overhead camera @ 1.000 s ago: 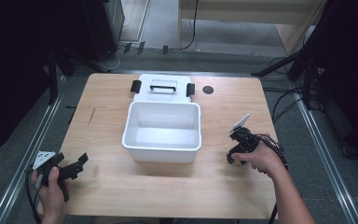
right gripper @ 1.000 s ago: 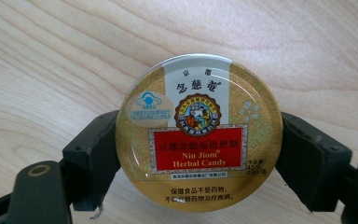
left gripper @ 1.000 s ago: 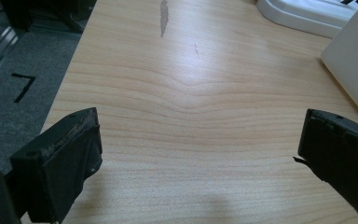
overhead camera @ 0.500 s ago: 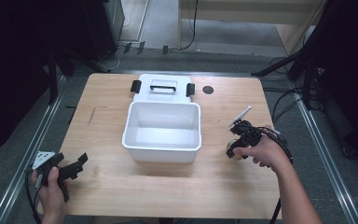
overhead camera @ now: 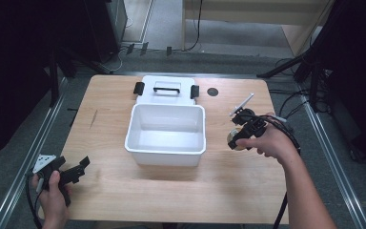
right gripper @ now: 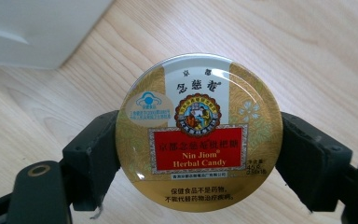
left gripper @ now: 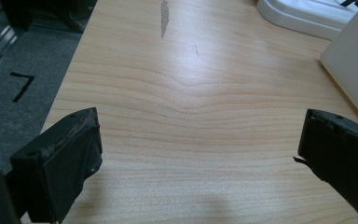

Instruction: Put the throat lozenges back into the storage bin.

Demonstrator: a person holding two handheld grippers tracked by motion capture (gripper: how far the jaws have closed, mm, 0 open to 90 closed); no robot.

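Two claws: our right gripper point(right gripper: 198, 154) pinches a round gold candy tin point(right gripper: 199, 133) mid-frame; our left gripper point(left gripper: 200, 158) gapes over bare table.

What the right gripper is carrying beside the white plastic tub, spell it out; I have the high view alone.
Observer: The right gripper is shut on a round gold metal tin, gripped at its two sides. Its red label reads Nin Jiom Herbal Candy.
Operator: Now report the other hand's jaws.
Observer: The left gripper is open, with nothing between its jaws and the bare wooden table beneath them.
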